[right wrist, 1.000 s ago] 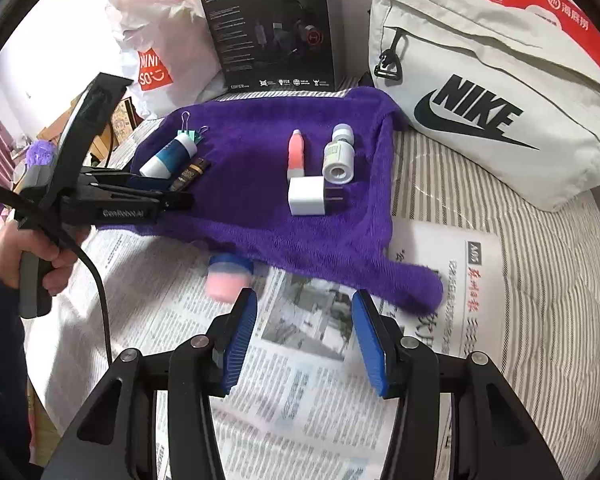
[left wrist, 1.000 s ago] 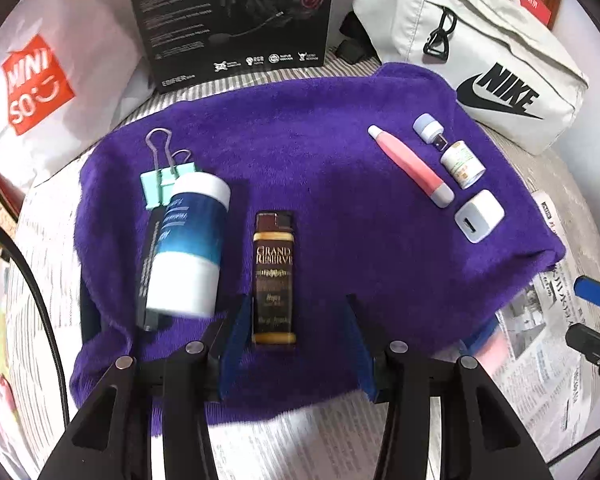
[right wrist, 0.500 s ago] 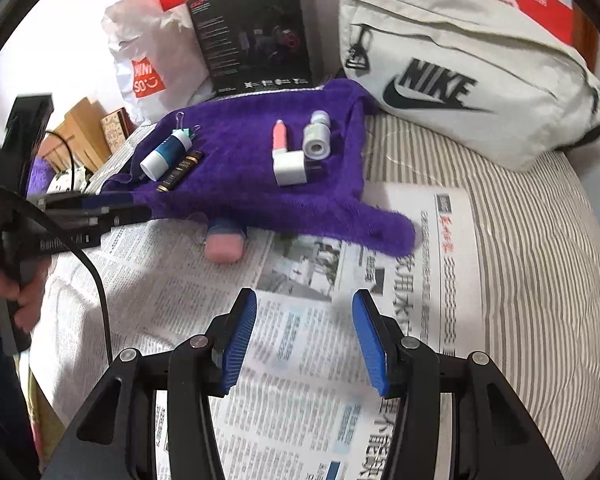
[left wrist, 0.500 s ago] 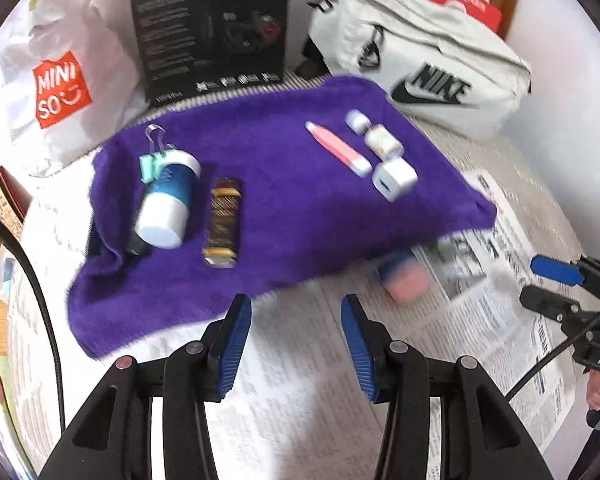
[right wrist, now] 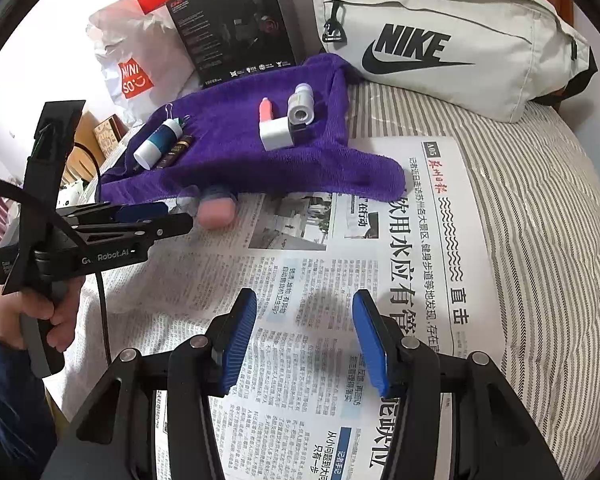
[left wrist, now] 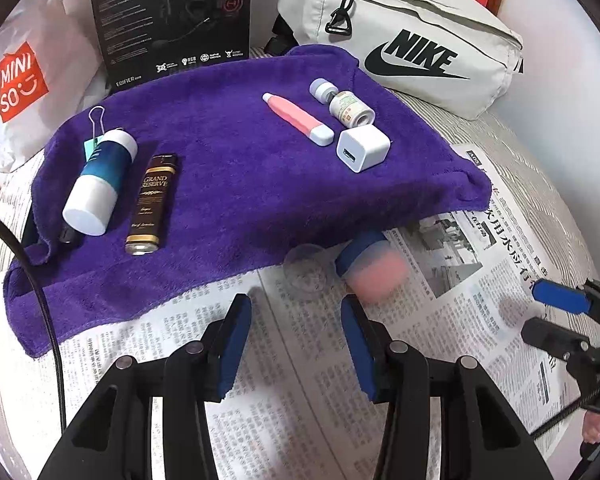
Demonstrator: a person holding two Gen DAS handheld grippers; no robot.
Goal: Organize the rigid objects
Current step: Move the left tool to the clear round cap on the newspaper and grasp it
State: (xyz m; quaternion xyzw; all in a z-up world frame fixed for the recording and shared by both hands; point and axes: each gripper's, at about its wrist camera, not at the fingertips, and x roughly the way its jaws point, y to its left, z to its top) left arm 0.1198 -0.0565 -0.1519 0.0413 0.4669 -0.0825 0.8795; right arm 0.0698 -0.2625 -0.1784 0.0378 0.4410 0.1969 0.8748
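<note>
Your left gripper (left wrist: 296, 334) hangs over the newspaper (left wrist: 307, 392) with its fingers parted and nothing between them. Your right gripper (right wrist: 304, 334) is likewise spread and empty above the print. Just past the left fingers a pink and blue container (left wrist: 373, 270) lies on its side on the paper, touching the purple towel's (left wrist: 228, 184) edge. On the towel farther back lie a white bottle (left wrist: 98, 184), a brown lighter (left wrist: 152, 200), a pink tube (left wrist: 298, 119) and a white charger (left wrist: 363, 148).
</note>
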